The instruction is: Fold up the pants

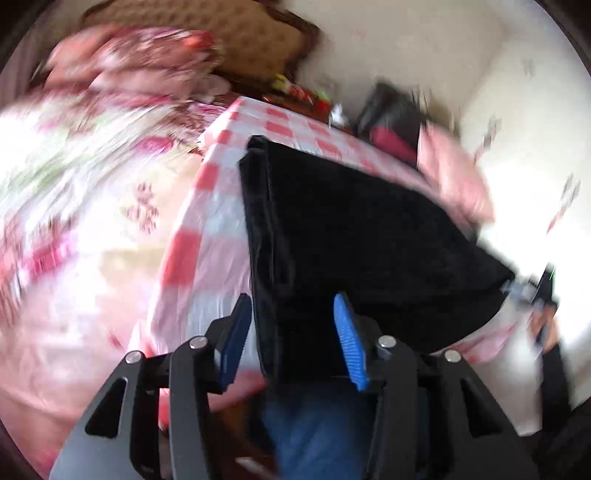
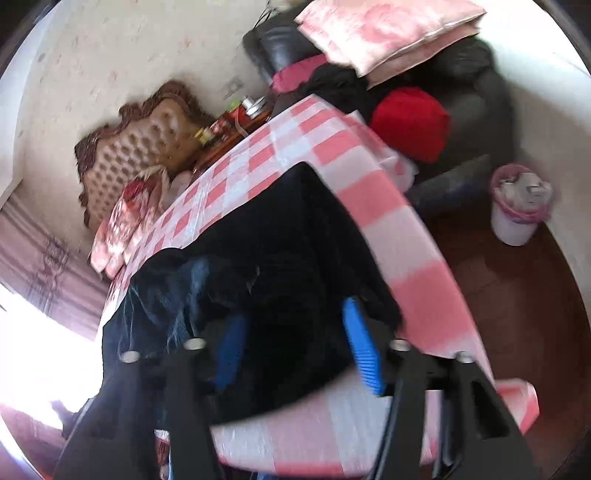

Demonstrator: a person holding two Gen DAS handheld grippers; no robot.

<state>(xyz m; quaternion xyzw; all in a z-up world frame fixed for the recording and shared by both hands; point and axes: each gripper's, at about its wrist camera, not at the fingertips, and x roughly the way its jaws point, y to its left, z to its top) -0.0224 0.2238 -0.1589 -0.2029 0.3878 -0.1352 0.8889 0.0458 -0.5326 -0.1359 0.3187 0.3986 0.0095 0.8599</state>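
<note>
Dark black pants (image 1: pixel 351 229) lie on a table with a pink and white checked cloth (image 1: pixel 218 192). In the left wrist view my left gripper (image 1: pixel 291 339) is open, its blue pads on either side of the near folded edge of the pants. In the right wrist view the pants (image 2: pixel 288 236) reach the table's near edge and my right gripper (image 2: pixel 295 347) is open around the bunched near end, with dark cloth between the pads. Both views are blurred by motion.
A floral bedspread (image 1: pixel 74 166) and padded headboard (image 2: pixel 140 140) lie to the left. A black chair with red cloth (image 2: pixel 410 122) and a pink cushion (image 2: pixel 388 29) stand beyond the table. A white bin (image 2: pixel 517 206) stands on the wooden floor at right.
</note>
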